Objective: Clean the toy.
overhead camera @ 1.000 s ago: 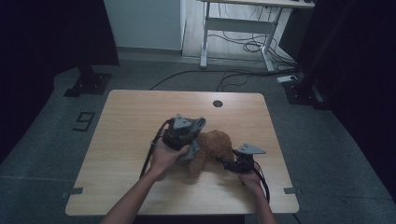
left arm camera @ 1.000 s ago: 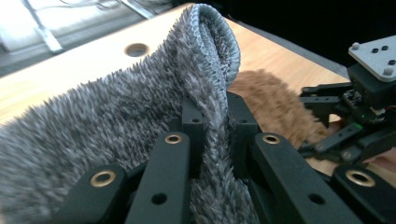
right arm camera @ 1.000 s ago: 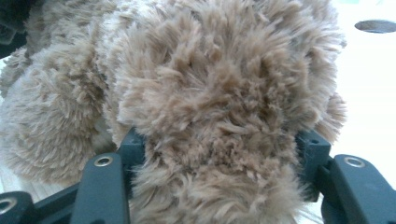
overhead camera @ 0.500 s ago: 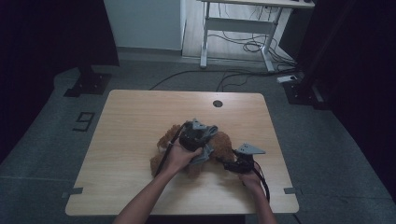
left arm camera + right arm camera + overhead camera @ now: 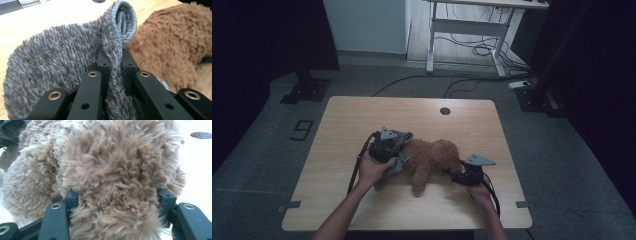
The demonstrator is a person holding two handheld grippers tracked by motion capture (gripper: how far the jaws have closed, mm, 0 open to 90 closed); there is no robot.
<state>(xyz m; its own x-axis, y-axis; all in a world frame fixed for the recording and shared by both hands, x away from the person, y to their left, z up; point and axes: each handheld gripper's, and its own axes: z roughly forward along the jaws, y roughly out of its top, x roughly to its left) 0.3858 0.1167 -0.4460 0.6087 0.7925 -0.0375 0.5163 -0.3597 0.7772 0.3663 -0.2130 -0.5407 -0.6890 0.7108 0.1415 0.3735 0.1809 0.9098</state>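
A brown plush toy (image 5: 432, 155) lies on its side in the middle of the wooden table (image 5: 362, 115). My left gripper (image 5: 393, 147) is at the toy's left end, shut on a fold of a grey fluffy cloth (image 5: 401, 161). In the left gripper view the cloth (image 5: 50, 55) is pinched between the jaws of the left gripper (image 5: 113, 58), with the toy (image 5: 175, 42) just to the right. My right gripper (image 5: 455, 176) holds the toy's right end. In the right gripper view the fur (image 5: 112, 157) bulges between the jaws of the right gripper (image 5: 117, 200), pressed from both sides.
A round cable hole (image 5: 445, 110) sits near the table's far edge. Bare tabletop lies on all sides of the toy. Beyond the table are a white desk frame (image 5: 472, 30), floor cables (image 5: 472, 50) and a dark stand base (image 5: 307, 90).
My left gripper carried the grey cloth to the right over the toy, then back to its left end. The right gripper and the toy's right end have stayed put.
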